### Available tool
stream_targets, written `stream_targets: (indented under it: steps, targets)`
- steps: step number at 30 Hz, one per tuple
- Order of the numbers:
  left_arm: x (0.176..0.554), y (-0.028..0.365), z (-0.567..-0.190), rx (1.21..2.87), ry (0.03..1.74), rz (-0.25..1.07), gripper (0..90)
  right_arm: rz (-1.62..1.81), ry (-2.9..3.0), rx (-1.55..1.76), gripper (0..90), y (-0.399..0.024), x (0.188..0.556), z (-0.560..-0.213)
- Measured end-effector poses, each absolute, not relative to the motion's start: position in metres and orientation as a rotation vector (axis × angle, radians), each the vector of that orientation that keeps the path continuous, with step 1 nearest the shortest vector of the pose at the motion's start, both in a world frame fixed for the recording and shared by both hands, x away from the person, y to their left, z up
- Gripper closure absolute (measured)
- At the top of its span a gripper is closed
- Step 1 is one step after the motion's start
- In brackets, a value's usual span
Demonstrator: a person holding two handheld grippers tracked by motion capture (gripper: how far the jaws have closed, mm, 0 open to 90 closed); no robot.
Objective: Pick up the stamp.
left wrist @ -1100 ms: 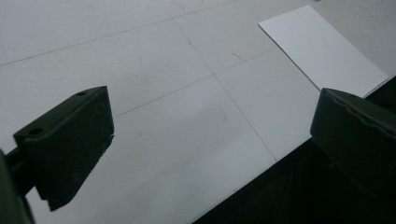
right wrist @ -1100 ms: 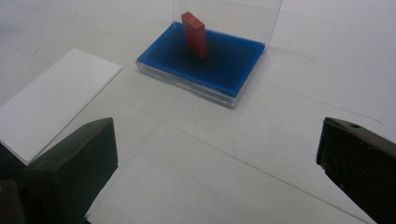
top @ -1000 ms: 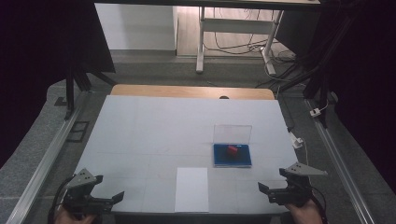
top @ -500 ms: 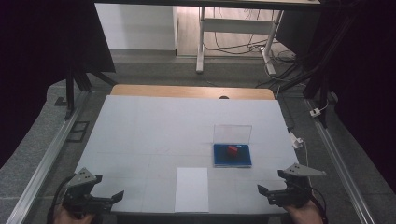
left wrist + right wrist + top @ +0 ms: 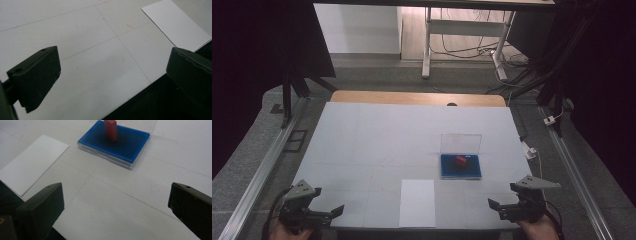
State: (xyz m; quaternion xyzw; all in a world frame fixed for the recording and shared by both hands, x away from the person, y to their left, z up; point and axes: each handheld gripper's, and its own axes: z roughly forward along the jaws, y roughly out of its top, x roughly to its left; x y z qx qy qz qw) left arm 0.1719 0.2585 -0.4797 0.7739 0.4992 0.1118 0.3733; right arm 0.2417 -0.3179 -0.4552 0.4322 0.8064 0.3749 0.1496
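Note:
A shallow blue tray (image 5: 460, 167) (image 5: 117, 141) with a clear lid standing upright at its back lies right of the table's middle. A small red block (image 5: 460, 161) (image 5: 111, 129) stands in it. A white sheet of paper (image 5: 417, 202) (image 5: 176, 24) (image 5: 31, 162) lies flat at the front edge. My left gripper (image 5: 321, 214) (image 5: 110, 75) hovers open over the front left corner, nothing between its jaws. My right gripper (image 5: 502, 206) (image 5: 115, 207) is open at the front right, just short of the tray, holding nothing.
The white table top (image 5: 377, 140) has a wooden strip (image 5: 417, 98) along its far edge. Metal rails (image 5: 262, 165) run down both sides. A white plug and cable (image 5: 530, 151) lie off the right edge. Desk legs and cables (image 5: 462, 45) stand beyond.
Both grippers have barely shifted at the front edge. The tray, block and paper have not moved.

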Motion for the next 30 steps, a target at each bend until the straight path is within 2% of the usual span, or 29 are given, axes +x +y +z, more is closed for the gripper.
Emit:
stream_targets:
  steps: [30]
  targets:
    - [0.173, 0.254, -0.481, 2.021, 1.279, 0.298, 0.5, 1.074, 2.384, 1.082, 0.3, -0.292, 0.257, -0.451]
